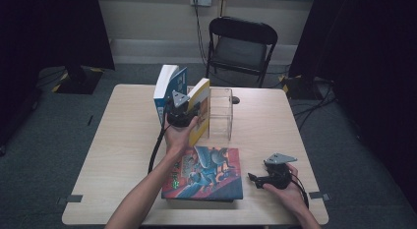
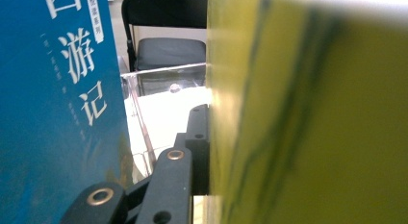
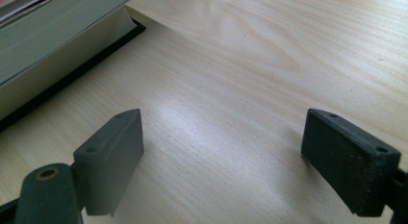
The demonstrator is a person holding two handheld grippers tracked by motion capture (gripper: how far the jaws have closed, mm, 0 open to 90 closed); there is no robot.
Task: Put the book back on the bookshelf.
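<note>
Yellow book (image 1: 200,111), upright, beside blue book (image 1: 168,91).

Left forearm stretches forward across the table's middle, its hand wrapped around the left gripper (image 1: 181,111), held raised with jaws clamped shut. Right hand rests low near the front right, right gripper (image 3: 235,161) pointing left, jaws spread wide.

The blue book (image 1: 166,94) and the clear stand (image 1: 220,113) are flanking the yellow book (image 1: 200,111) at nine and three o'clock. At six o'clock, the picture book (image 1: 204,172) is blocking that approach.
</note>
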